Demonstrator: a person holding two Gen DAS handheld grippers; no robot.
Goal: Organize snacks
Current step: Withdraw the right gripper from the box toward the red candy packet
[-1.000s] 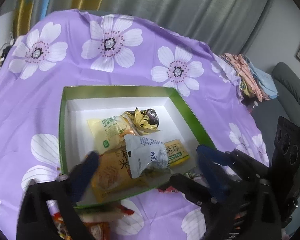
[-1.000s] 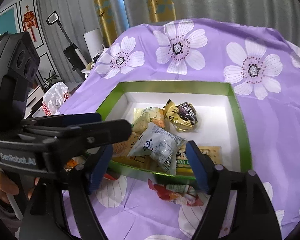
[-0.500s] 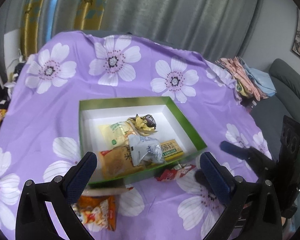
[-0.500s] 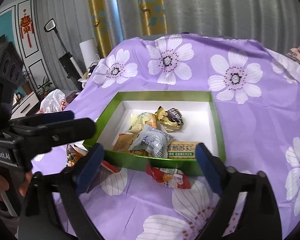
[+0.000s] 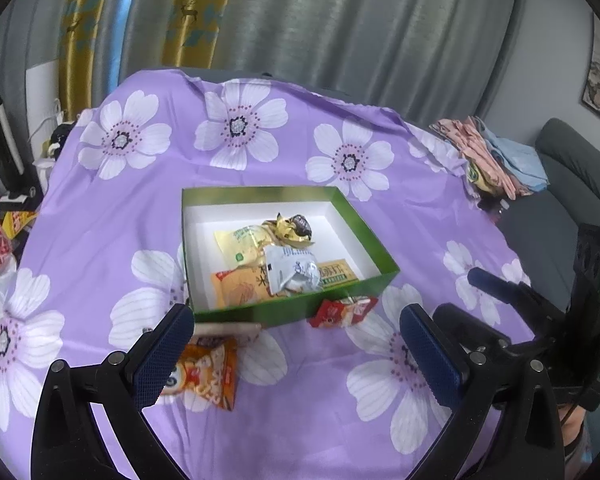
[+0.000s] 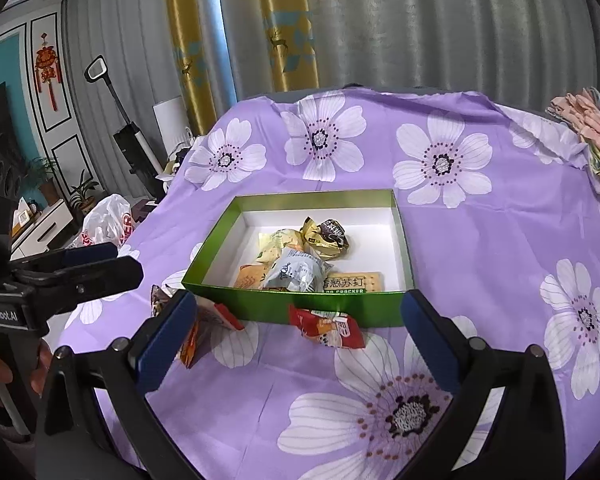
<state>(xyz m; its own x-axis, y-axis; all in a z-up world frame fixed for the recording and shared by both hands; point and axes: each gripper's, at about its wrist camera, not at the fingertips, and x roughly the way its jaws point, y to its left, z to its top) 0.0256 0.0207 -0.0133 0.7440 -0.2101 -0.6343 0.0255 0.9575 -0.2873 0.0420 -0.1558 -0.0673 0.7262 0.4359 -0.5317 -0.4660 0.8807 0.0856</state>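
Item: crinkled red foil snack packet [image 6: 327, 326], long axis crosswise, ahead of my right gripper [image 6: 296, 344] (nearer; both grippers spread, empty).

Purple flowered cloth [image 5: 308, 380] bearing green box [image 5: 284, 314], red packet [image 5: 342, 312], orange packet [image 5: 206, 372].

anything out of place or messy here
Two snacks lie outside the green box on the tablecloth: a red packet against its near wall and an orange packet near its corner. Inside, the snacks lie heaped and overlapping.

Green box wall [image 6: 300, 307] hides cracker packet's [image 6: 354, 281] lower edge.
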